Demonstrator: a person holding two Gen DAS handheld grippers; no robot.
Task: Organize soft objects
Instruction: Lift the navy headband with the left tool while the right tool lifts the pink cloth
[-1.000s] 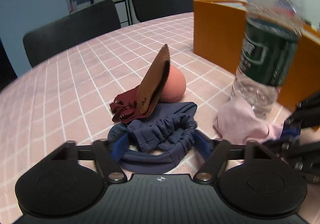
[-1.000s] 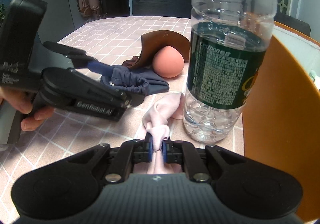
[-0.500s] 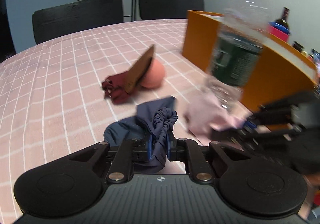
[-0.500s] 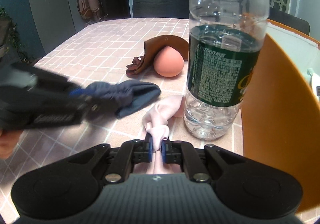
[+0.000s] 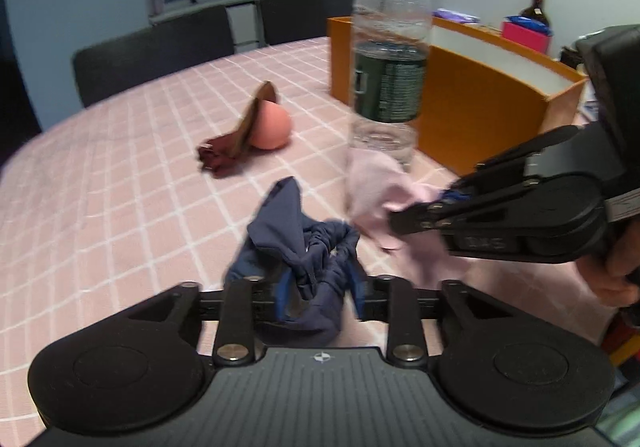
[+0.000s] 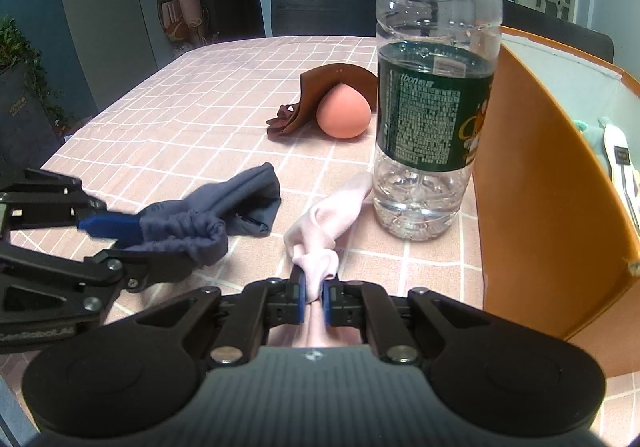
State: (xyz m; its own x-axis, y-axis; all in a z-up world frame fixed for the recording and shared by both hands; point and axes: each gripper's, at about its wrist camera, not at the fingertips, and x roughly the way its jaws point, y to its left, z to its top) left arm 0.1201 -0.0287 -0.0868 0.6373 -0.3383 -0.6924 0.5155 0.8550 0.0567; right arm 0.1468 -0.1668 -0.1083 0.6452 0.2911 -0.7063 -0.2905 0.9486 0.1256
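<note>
Soft things lie scattered on a worktop (image 6: 192,95) covered in a pink checked cloth. The left claw (image 5: 320,295) has its jaws opening, with a navy blue garment (image 5: 304,247) bunched between them; the blue pads stand either side of the gathered elastic part, and whether they press on it at this moment is hard to tell. In the right wrist view the same navy blue garment (image 6: 216,219) hangs over the left claw's (image 6: 128,243) tips, its free end resting on the worktop. The right claw (image 6: 315,299) is pressed together on a pale pink cloth (image 6: 324,231) – a fold of it pokes up between the blue pads, and the rest trails forward toward the foot of a clear plastic water bottle (image 6: 432,107) with a dark green label. The bottle stands upright, just beside the curved wall of an orange box (image 6: 532,207), which is open at the top. Farther back on the worktop, well apart from both claws, a peach-coloured egg-shaped sponge (image 6: 344,115) sits against a brown leather piece (image 6: 316,91) with a dark red cloth (image 6: 280,119) at its near-left edge. In the left wrist view a person's fingers (image 5: 616,267) wrap the handle of the right claw (image 5: 412,213) – it reaches in from the right, the pale pink cloth (image 5: 384,195) at its tip.
</note>
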